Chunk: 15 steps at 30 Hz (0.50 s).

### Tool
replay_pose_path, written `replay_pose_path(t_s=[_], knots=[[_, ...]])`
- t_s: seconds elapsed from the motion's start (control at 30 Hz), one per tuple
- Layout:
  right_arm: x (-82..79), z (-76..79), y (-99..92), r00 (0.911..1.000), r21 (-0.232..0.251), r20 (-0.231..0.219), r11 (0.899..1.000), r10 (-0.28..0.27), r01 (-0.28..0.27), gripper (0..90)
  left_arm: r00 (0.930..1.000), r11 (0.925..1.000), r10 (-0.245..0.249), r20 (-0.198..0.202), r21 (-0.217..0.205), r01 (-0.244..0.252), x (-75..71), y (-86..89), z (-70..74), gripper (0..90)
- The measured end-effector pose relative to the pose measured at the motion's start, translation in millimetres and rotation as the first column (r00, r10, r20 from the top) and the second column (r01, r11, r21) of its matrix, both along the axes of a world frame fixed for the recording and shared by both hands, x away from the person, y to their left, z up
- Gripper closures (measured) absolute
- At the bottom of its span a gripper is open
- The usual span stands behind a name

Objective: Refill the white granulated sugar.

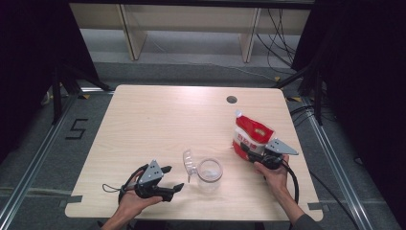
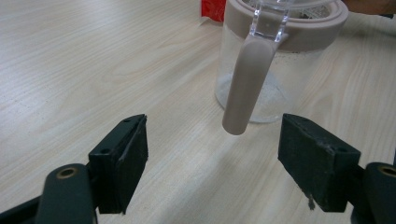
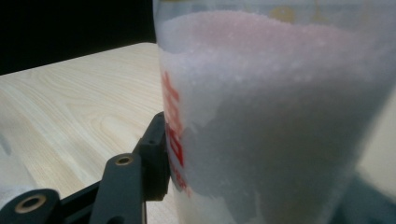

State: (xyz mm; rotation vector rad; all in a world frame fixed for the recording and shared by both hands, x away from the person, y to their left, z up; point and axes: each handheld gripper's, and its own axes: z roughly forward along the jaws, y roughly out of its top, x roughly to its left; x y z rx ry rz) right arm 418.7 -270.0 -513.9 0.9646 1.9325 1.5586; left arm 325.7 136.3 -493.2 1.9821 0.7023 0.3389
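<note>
The clear jar (image 1: pixel 209 174) near the front edge of the wooden table (image 1: pixel 158 124) is the thing to steer by. Its hinged lid (image 1: pixel 189 164) stands flipped open on its left side, and from above the glass is so transparent that I can't tell whether anything lies inside.

To the jar's right and a little farther back, the red and white bag (image 1: pixel 251 135) stands upright, its torn top leaning away from me. The right gripper (image 1: pixel 249 152) is at the bag's lower edge. In the right gripper view the bag (image 3: pixel 280 130) looms close and blurred, white grains showing through its clear panel; one black pad (image 3: pixel 156 158) lies against its left side, the other is hidden behind the bag. The jaws are partly closed, and they look to have the bag pinched, though I can't see both contacts.

To the jar's left, near the front edge, the left gripper (image 1: pixel 172 178) hangs low in the person's hand, its tips pointing toward the jar. In the left gripper view its two pads (image 2: pixel 126 158) stand wide apart with bare table between them, gripping nothing. Beyond them the jar (image 2: pixel 261 70) is cut off at the top, its beige rim and downward-hanging latch tab (image 2: pixel 245 84) closest to the camera. A sliver of red bag (image 2: pixel 214 9) peeks from behind the jar.
</note>
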Motion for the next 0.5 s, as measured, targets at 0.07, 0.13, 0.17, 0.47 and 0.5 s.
replay_pose_path(t_s=[0.07,0.13,0.17,0.47,0.5], knots=[[-0.9,0.3,1.0,0.9998,-0.003,0.001,1.000,-0.018,0.018,49.7,1.0000,1.0000,0.001,0.000,0.000,-0.001,-0.2,0.1,0.1,24.0],[-1.2,0.4,1.2,0.9999,-0.002,-0.001,1.000,-0.017,0.017,49.8,1.0000,1.0000,0.004,0.003,0.005,-0.004,-0.5,0.2,0.4,24.0],[-1.2,0.4,1.1,0.9998,-0.004,-0.001,1.000,-0.017,0.017,49.9,1.0000,1.0000,0.003,0.003,0.005,-0.003,-0.5,0.3,0.5,24.1],[1.7,-1.8,-0.9,0.9998,0.029,0.019,1.000,0.003,-0.003,47.7,0.9998,0.9999,0.014,-0.011,-0.009,-0.014,-1.7,-1.0,-0.4,24.2],[2.7,-2.7,-0.2,0.9995,0.044,0.032,0.999,-0.008,0.007,46.5,1.0000,1.0000,0.004,-0.003,0.000,-0.004,-1.0,-0.6,-0.2,24.2]])
